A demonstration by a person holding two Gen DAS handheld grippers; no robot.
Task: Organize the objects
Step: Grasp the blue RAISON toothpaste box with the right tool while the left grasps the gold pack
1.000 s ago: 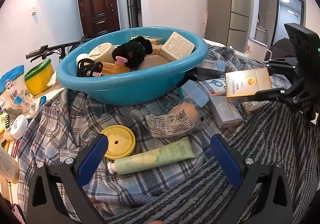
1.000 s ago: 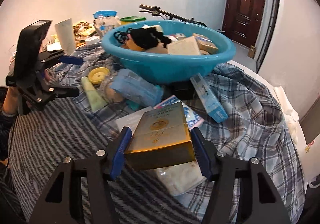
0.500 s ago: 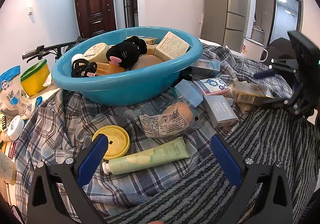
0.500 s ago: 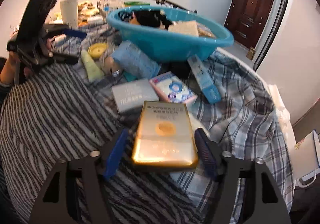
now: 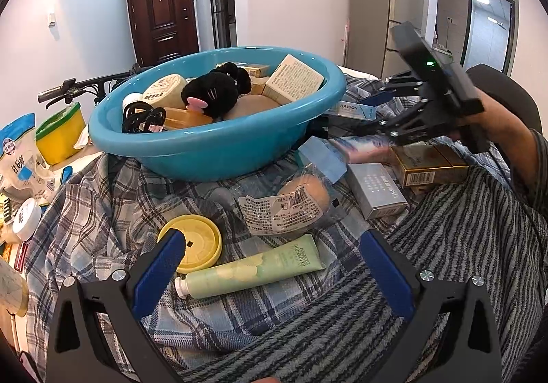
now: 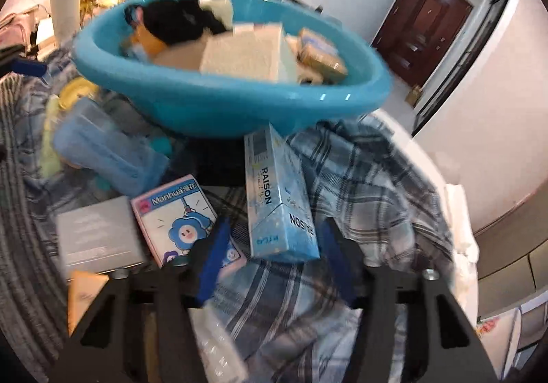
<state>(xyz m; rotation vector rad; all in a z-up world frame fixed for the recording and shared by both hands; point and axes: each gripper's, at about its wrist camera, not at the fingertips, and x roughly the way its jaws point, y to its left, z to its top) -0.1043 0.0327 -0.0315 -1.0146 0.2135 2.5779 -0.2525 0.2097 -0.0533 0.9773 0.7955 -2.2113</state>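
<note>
- Showing a sorting task partway through: the blue basin (image 5: 219, 147) stands on a plaid cloth (image 5: 102, 212) at the far side of the bed-like surface and already holds boxes, a black plush toy (image 5: 212, 95) and a hair clip, so it evidently serves as the collecting vessel.
- Right gripper (image 6: 274, 256): jaws closing, nothing pressed between the pads; the near end of the light blue RAISON carton (image 6: 277, 205) lies just ahead of and between the fingertips, which suggests it is the next thing to be picked. The carton lies lengthwise with its far end against the basin's foot.
- Left gripper (image 5: 274, 270): fingers spread wide and empty, hovering over the green tube (image 5: 253, 266) near the cloth's near edge, probably waiting its turn.
- Loose items not yet sorted: the yellow lid (image 5: 191, 242) beside the tube, a wrapped bun (image 5: 294, 205), a grey box (image 5: 376, 191), a gold box (image 5: 428, 164) lying toward the right edge, and a cartoon-printed box (image 6: 185, 218) beside the carton.
- The right-wrist view is blurred, so contact with the carton cannot be told.
</note>
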